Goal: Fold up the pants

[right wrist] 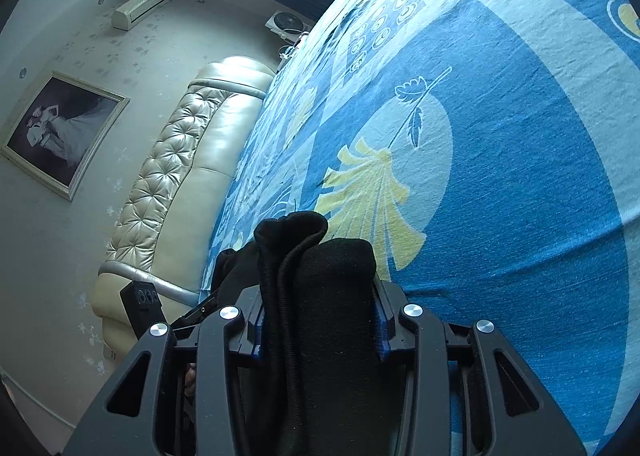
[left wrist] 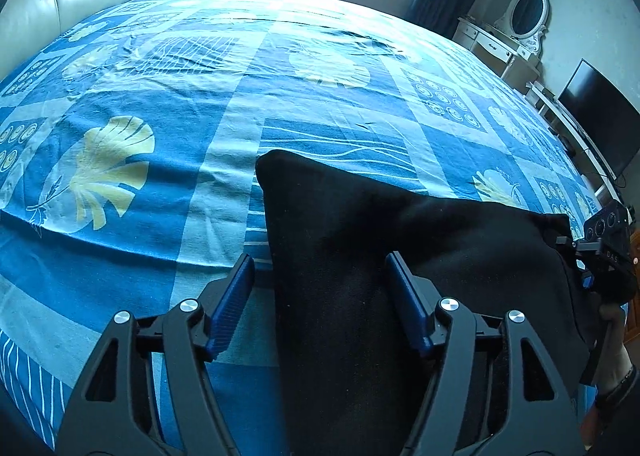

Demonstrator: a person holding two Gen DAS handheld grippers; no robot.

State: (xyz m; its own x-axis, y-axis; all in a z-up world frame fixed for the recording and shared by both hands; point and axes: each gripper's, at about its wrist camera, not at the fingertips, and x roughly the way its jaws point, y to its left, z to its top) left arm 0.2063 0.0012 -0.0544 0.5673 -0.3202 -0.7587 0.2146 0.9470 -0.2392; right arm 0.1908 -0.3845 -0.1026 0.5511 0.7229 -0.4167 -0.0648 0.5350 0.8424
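While my right tongs point(right wrist: 318, 288) pinch a bunched black edge of the pants point(left wrist: 360, 256) between their pads, my left tongs point(left wrist: 320, 276) stand spread — cloth lies across the gap, nearer the right-hand finger, and nothing is clamped. From the left tongs the pants run rightward toward the other gripper, long axis across my view, their far corner just ahead. Beyond spreads the blue bedsheet point(left wrist: 160, 103), then the cream headboard point(right wrist: 180, 175). I judge the left side must close before any fold.

Black pants point(right wrist: 320, 296) in right tongs point(right wrist: 318, 288)
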